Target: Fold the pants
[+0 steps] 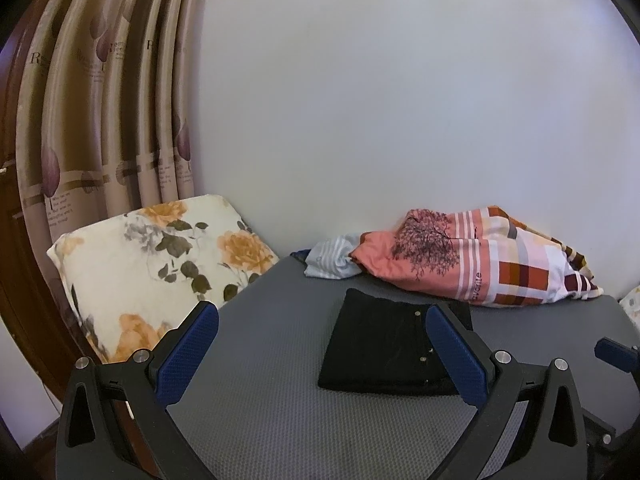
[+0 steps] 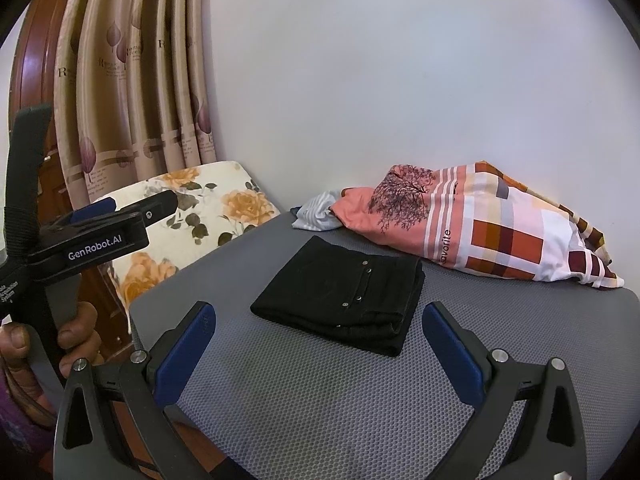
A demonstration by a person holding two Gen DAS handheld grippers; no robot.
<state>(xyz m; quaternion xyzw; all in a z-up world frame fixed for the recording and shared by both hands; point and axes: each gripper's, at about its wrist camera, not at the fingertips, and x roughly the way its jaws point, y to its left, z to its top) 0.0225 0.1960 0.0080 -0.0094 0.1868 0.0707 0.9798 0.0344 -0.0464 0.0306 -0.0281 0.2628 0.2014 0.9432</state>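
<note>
The black denim pants (image 2: 344,296) lie folded into a compact rectangle on the grey mesh desk (image 2: 320,408), just ahead of the left gripper (image 1: 322,354) and right gripper (image 2: 318,354); both gape empty; folding appears complete.

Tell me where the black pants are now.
The black pants lie folded on the grey mat, ahead of both open grippers, near the patterned bedding by the wall.
</note>
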